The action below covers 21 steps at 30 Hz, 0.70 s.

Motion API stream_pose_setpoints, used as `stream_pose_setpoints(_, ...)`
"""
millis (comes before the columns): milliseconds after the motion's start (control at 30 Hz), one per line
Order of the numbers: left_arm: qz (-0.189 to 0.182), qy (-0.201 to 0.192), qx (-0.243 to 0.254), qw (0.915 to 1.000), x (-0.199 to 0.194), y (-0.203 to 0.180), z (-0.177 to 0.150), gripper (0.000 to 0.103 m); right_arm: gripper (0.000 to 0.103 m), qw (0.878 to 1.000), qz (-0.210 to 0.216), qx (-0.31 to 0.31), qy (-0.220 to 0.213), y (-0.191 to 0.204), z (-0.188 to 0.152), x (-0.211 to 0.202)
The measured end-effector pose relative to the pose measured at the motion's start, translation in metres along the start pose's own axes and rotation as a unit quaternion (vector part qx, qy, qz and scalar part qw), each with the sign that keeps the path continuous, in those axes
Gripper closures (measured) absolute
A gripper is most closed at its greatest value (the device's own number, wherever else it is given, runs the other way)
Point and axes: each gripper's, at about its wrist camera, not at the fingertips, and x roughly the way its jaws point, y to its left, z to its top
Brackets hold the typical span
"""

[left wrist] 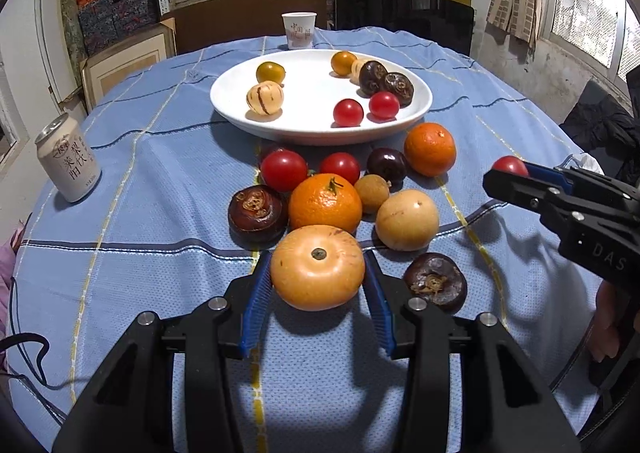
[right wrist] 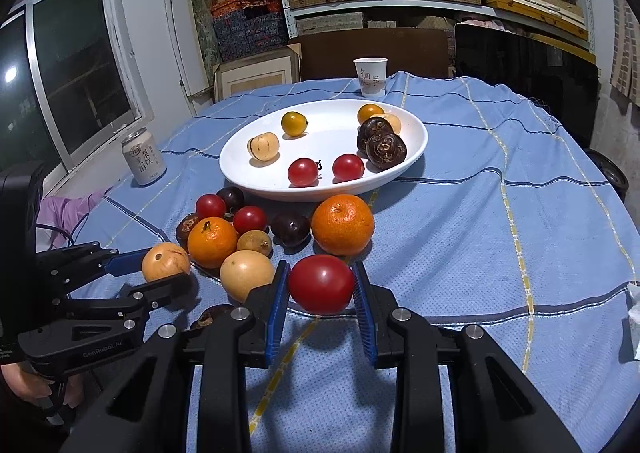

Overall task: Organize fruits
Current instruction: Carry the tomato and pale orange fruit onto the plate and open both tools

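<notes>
My left gripper [left wrist: 318, 273] is shut on a round tan-orange fruit [left wrist: 318, 267], held just above the blue cloth; it also shows in the right wrist view [right wrist: 165, 262]. My right gripper [right wrist: 321, 283] is shut on a red tomato [right wrist: 321, 284], seen from the left wrist view at the far right [left wrist: 510, 166]. A white plate [left wrist: 304, 127] farther back holds several small fruits: red tomatoes, yellow-orange ones, striped pale ones and dark chestnuts. Between plate and grippers lies a cluster of oranges [left wrist: 325, 202], tomatoes, a pale round fruit [left wrist: 407, 220] and dark chestnuts.
A drink can [left wrist: 68, 163] stands at the table's left edge. A paper cup [left wrist: 299, 30] stands behind the plate. The round table is covered by a blue checked cloth [right wrist: 500, 213]. Shelves, boxes and a dark chair back stand beyond the far edge.
</notes>
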Motion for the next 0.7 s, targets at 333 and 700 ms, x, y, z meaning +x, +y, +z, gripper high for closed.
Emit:
stream_pose_setpoints(333, -0.002, -0.032, -0.009, 0.9995, -0.029, 0.008, 0.003, 0.059, 0.071, 1.000, -0.006, -0.007, -0.001, 0.000, -0.004, -0.013)
stream_pose_setpoints(700, 0.006, -0.057, -0.007, 0.9983, -0.044, 0.020, 0.041, 0.059, 0.071, 0.999, -0.013, -0.025, -0.019, -0.005, 0.027, -0.023)
